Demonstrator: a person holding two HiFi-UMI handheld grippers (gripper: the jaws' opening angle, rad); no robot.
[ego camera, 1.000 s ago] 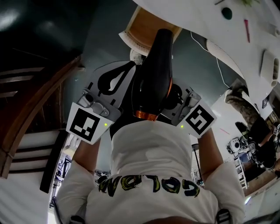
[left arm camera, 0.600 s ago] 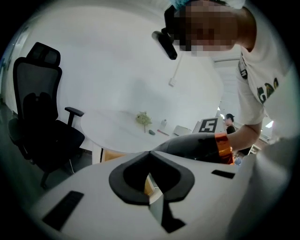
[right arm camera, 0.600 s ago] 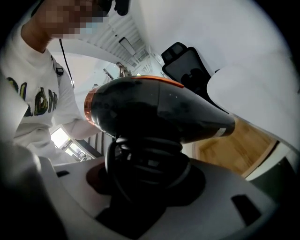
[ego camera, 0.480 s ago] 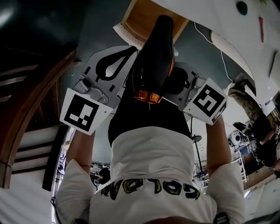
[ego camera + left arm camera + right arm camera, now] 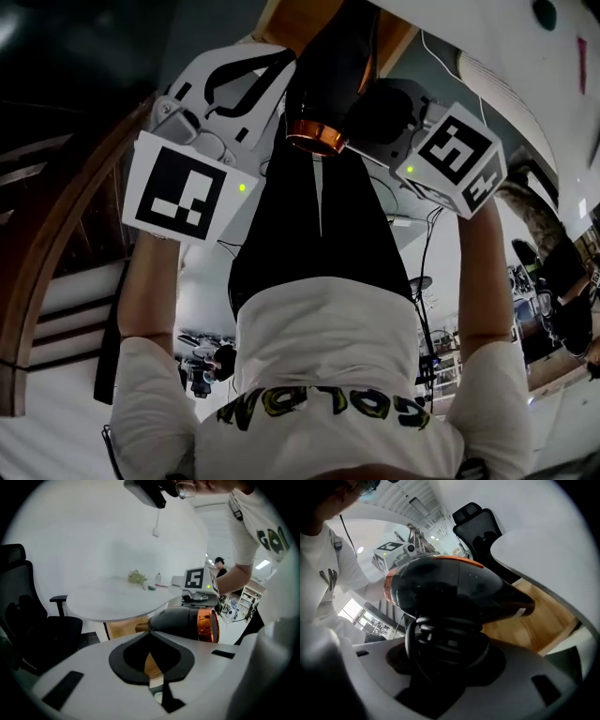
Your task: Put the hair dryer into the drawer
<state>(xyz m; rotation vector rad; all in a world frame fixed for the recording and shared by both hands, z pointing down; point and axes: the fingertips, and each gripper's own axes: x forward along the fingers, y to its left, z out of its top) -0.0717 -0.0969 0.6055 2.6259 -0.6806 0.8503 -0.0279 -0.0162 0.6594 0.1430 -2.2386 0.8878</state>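
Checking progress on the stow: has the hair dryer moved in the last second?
Yes. In the head view the hair dryer has travelled forward, farther over the wooden drawer; its orange rear ring now lies nearer the drawer's front edge.

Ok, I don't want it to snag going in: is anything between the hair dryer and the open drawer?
Nothing visible does. The hair dryer, clamped in the right gripper, points its nozzle at the open wooden drawer, and the gap between them is clear. The white table top overhangs just above the drawer.
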